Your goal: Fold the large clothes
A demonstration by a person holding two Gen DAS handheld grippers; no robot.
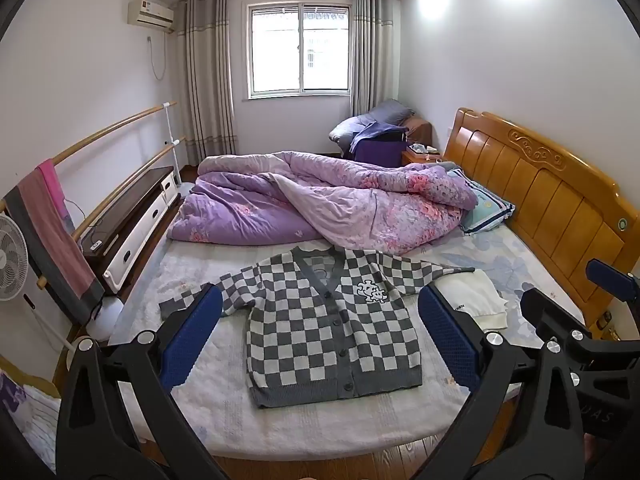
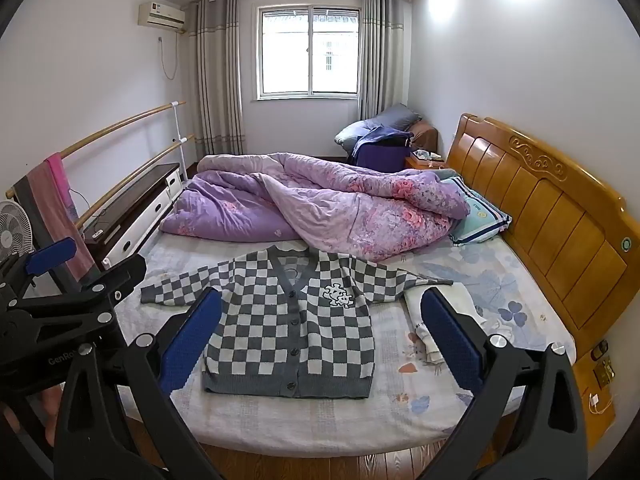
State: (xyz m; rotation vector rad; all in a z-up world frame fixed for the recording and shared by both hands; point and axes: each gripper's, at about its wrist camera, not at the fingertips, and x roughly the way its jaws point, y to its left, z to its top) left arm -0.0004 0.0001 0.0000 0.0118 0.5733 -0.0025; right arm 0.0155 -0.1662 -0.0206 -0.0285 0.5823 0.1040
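Note:
A grey-and-white checkered cardigan point(image 1: 328, 320) point(image 2: 288, 332) lies flat and buttoned on the bed, sleeves spread out to both sides, hem toward me. My left gripper point(image 1: 320, 300) hovers above the near edge of the bed, open, with nothing between its blue pads. My right gripper point(image 2: 320, 304) is likewise open and empty, held beside the left one. In the left wrist view the right gripper's black frame point(image 1: 576, 344) shows at the right edge; in the right wrist view the left gripper's frame point(image 2: 60, 304) shows at the left. Neither gripper touches the cardigan.
A crumpled purple floral quilt point(image 1: 320, 204) point(image 2: 312, 208) lies behind the cardigan. A folded white garment point(image 1: 476, 300) point(image 2: 444, 320) sits under its right sleeve. A wooden headboard point(image 1: 552, 200) stands on the right. On the left are a low cabinet point(image 1: 132, 220), rails and a fan point(image 1: 12, 256).

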